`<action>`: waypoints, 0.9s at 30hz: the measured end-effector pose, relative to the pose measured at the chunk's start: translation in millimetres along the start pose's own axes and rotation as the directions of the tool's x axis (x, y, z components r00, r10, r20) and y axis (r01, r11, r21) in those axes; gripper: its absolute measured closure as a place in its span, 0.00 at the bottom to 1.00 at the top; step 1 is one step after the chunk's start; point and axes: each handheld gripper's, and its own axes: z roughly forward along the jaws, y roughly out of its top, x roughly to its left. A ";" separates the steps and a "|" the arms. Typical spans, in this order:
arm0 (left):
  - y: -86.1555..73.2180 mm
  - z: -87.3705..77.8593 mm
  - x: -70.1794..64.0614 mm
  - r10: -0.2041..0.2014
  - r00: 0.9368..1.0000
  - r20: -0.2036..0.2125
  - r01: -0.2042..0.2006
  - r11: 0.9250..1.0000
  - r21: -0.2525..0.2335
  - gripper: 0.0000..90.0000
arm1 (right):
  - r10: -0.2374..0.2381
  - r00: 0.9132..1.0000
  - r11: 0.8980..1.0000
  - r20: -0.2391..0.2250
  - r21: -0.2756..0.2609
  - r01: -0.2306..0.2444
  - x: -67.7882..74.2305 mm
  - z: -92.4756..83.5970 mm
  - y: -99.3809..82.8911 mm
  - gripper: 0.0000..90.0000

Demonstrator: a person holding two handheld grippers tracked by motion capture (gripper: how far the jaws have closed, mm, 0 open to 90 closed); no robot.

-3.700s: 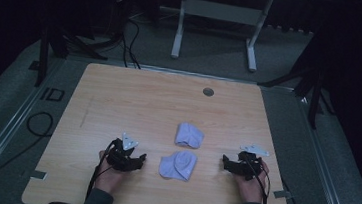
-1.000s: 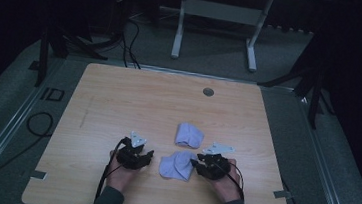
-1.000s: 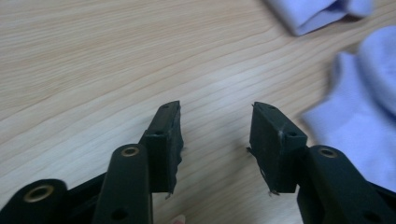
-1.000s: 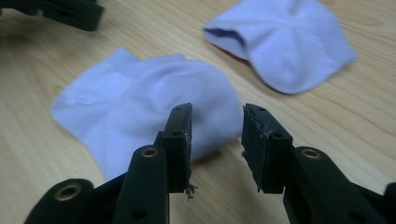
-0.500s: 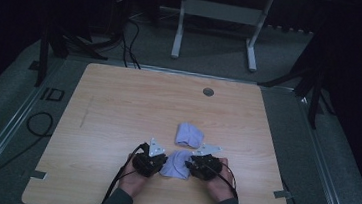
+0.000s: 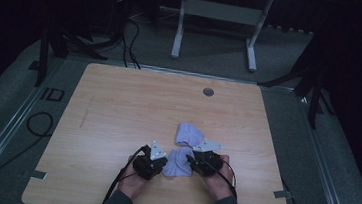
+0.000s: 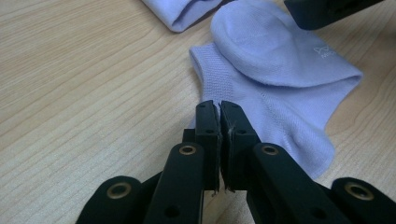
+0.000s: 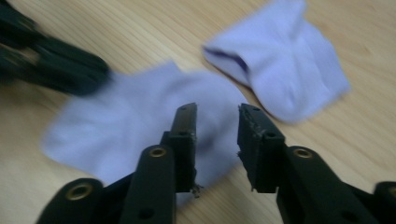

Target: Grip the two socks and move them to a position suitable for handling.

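Observation:
Two lilac ankle socks lie on the wooden table [image 6: 118,106]. The near sock [image 6: 175,163] sits between my two grippers; the far sock [image 6: 187,133] is bunched just behind it. My left gripper [image 6: 161,164] has just closed; its jaws [image 7: 219,106] meet on the near sock's [image 7: 280,93] cuff edge. My right gripper [image 6: 191,162] is at that sock's right side. Its jaws [image 8: 217,111] have been closing and stand apart over the cloth [image 8: 116,130], not pressing on it. The far sock [image 8: 289,79] lies beyond them.
A round cable hole [image 6: 208,91] sits near the table's far edge. Bare wood spreads to the left and back. A white desk frame [image 6: 217,15] stands on the floor beyond, and cables trail from both grippers toward the near edge.
Both hands came inward to the near sock, the left one moving right. The left jaws went from apart to together at the sock's edge. The right gripper barely moved over the last half second.

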 end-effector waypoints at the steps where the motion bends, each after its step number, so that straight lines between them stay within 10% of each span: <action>1: -0.1 -0.2 0.1 0.001 1.000 0.000 -0.001 1.000 0.001 0.96 | -0.006 1.000 1.000 -0.017 -0.008 0.006 1.9 -0.1 3.9 0.78; 9: -2.0 0.3 -1.1 -0.006 1.000 -0.007 0.006 1.000 -0.018 0.96 | -0.029 0.997 1.000 -0.069 -0.001 0.029 17.5 18.6 26.4 0.75; 15: -2.3 0.2 -1.1 0.000 1.000 -0.007 0.000 1.000 -0.017 0.96 | -0.019 0.998 0.995 -0.065 0.102 0.025 19.9 42.7 27.6 0.81; 27: -2.9 0.7 -4.8 0.035 0.999 -0.035 -0.036 0.999 -0.017 0.96 | 0.009 0.995 0.999 -0.097 0.051 -0.004 10.3 22.7 31.6 0.96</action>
